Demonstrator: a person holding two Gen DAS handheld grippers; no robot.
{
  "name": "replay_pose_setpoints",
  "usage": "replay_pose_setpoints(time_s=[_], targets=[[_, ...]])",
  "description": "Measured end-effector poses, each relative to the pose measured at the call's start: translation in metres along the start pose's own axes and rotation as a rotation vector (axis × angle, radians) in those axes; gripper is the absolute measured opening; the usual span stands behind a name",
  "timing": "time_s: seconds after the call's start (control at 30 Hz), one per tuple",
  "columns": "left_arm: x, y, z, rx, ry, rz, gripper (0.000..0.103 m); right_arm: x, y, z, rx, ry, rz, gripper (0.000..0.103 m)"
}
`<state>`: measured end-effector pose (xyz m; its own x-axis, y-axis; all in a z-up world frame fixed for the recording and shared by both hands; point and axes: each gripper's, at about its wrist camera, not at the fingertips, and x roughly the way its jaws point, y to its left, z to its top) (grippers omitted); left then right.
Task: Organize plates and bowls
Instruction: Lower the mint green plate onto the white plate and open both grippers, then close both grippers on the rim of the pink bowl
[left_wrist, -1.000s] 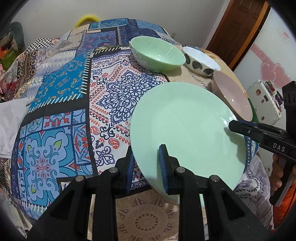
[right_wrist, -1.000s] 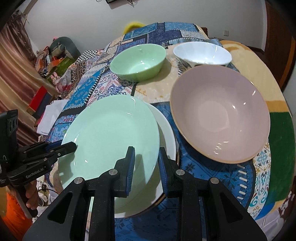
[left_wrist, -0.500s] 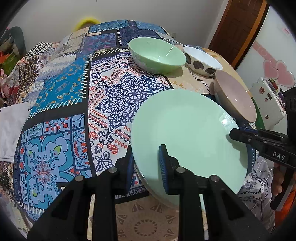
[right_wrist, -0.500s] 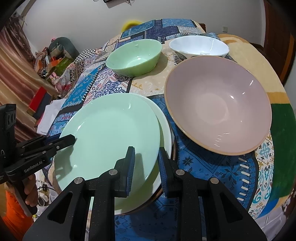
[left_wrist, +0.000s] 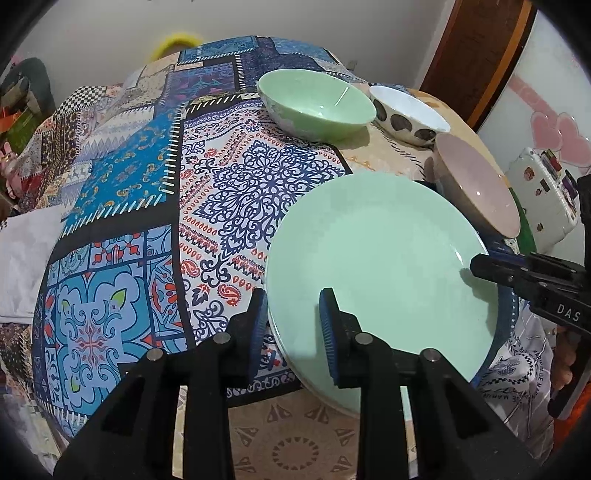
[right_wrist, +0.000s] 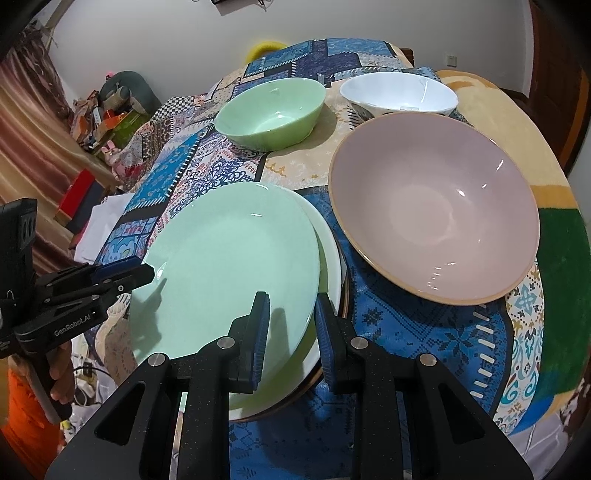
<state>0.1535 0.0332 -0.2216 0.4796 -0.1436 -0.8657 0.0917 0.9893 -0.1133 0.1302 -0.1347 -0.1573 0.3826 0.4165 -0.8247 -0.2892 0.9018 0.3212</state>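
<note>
Now green plate overhanging white plate, left hand-held gripper opening astride its rim

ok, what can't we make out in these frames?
- Stack under the green plate, right wrist view: only a white plate's rim and a dark edge show; the count is hidden.
- The left gripper, jaws opening: its fingers hide whether the pads touch the green plate's rim.
- Base of the white bowl, right wrist view: behind the pink bowl.

White plate mostly hidden beneath the green plate
</note>
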Motion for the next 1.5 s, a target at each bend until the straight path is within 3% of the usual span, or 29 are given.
replay_pose_setpoints(time_s=[0.17, 0.33, 0.5, 0.67, 0.8, 1.0, 1.4, 1.43, 1.5], targets=[[-0.003, 0.001, 0.002, -0.015, 0.001, -0.008, 0.027, -0.011, -0.002, 0.001, -0.005, -0.038, -0.036, 0.023], [-0.023, -0.004, 0.006, 0.002, -0.055, 0.025, 0.032, -0.032, -0.015, 0.007, 0.019, -0.093, -0.045, 0.023], [-0.048, -0.017, 0.019, 0.022, -0.134, 0.037, 0.053, -0.058, -0.024, 0.013, 0.015, -0.172, -0.089, 0.028], [-0.072, -0.041, 0.037, 0.048, -0.233, 0.044, 0.078, -0.081, -0.038, 0.02, 0.039, -0.253, -0.127, 0.058], [-0.075, -0.062, 0.054, 0.075, -0.275, 0.022, 0.091, -0.093, -0.052, 0.026, 0.054, -0.291, -0.163, 0.062], [-0.053, -0.091, 0.076, 0.091, -0.249, -0.03, 0.095, -0.092, -0.077, 0.032, 0.089, -0.295, -0.203, 0.065], [0.043, -0.13, 0.1, 0.099, -0.084, -0.088, 0.095, -0.05, -0.112, 0.026, 0.144, -0.204, -0.193, 0.065], [0.05, -0.131, 0.101, 0.098, -0.07, -0.092, 0.094, -0.047, -0.114, 0.026, 0.146, -0.193, -0.186, 0.065], [0.063, -0.133, 0.102, 0.099, -0.046, -0.104, 0.083, -0.041, -0.116, 0.023, 0.152, -0.182, -0.175, 0.062]])
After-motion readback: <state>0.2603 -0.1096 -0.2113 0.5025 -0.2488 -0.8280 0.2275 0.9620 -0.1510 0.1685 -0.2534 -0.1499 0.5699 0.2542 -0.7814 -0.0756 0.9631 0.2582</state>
